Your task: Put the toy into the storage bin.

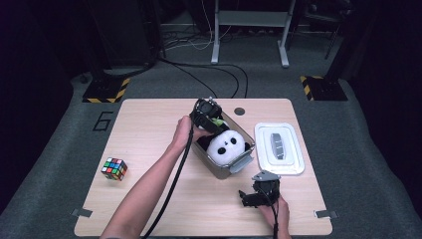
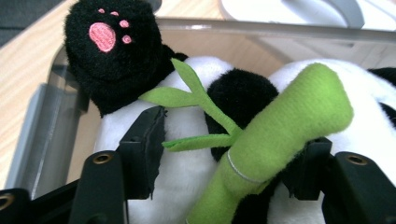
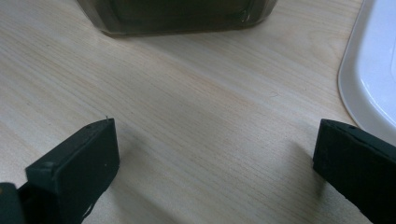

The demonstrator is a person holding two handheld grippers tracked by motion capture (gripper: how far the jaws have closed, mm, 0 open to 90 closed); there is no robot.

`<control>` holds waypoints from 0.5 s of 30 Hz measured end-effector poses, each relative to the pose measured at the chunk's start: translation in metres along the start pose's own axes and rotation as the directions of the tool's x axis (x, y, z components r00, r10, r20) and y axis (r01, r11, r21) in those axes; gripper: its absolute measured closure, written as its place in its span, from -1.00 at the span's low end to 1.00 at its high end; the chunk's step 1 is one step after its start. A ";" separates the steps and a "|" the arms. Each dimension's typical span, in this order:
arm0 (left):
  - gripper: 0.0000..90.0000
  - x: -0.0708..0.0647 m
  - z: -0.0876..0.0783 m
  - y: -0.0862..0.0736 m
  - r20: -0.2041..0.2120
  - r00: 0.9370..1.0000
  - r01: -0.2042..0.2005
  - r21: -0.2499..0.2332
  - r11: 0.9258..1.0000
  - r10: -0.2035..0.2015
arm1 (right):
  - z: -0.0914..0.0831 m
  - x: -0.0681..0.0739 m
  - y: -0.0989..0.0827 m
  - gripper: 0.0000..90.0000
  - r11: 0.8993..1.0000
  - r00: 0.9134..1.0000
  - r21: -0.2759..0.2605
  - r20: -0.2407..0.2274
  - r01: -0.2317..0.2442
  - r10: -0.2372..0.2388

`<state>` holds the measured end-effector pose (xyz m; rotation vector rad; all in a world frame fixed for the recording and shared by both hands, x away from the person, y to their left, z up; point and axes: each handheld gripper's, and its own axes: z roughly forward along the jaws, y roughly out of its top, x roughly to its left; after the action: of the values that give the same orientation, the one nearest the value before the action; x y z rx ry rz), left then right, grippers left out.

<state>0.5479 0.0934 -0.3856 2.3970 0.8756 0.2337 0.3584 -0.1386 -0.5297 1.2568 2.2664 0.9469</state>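
Note:
A panda plush (image 1: pixel 226 145) lies in a clear plastic box (image 1: pixel 219 172) at the table's middle. My left gripper (image 1: pixel 214 121) reaches down into the far end of the box. In the left gripper view its jaws (image 2: pixel 226 163) stand part-way apart around the plush's green bamboo stalk (image 2: pixel 289 116). The right jaw sits at the stalk and a gap shows at the left jaw. A black paw with pink pads (image 2: pixel 112 51) lies just beyond. My right gripper (image 1: pixel 246 196) rests low over the table near the front edge, open (image 3: pixel 215 158), with bare wood between its jaws.
A white lid (image 1: pixel 293 167) with a grey handle lies right of the box; its edge (image 3: pixel 373 70) is close to my right gripper. A Rubik's cube (image 1: pixel 114 168) sits at the table's left. The box's near wall (image 3: pixel 177 18) stands ahead of the right gripper.

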 end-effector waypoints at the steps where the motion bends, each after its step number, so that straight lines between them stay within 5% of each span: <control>1: -0.11 0.000 0.003 0.000 -0.001 1.000 0.004 0.014 1.000 -0.004 | 0.000 0.000 0.000 -1.00 1.000 1.000 0.000 0.000 0.000 0.000; 8: -0.12 -0.001 0.011 0.000 -0.015 1.000 0.011 0.049 0.999 -0.011 | 0.000 0.000 0.000 -1.00 1.000 1.000 0.000 0.000 0.001 -0.001; 15: -0.39 -0.004 -0.014 -0.005 0.087 0.995 0.050 -0.066 0.997 -0.044 | 0.000 0.000 0.000 -1.00 1.000 1.000 -0.001 0.000 0.002 -0.002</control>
<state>0.5375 0.1005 -0.3767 2.3029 0.8701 0.1396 0.3585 -0.1386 -0.5298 1.2546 2.2660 0.9471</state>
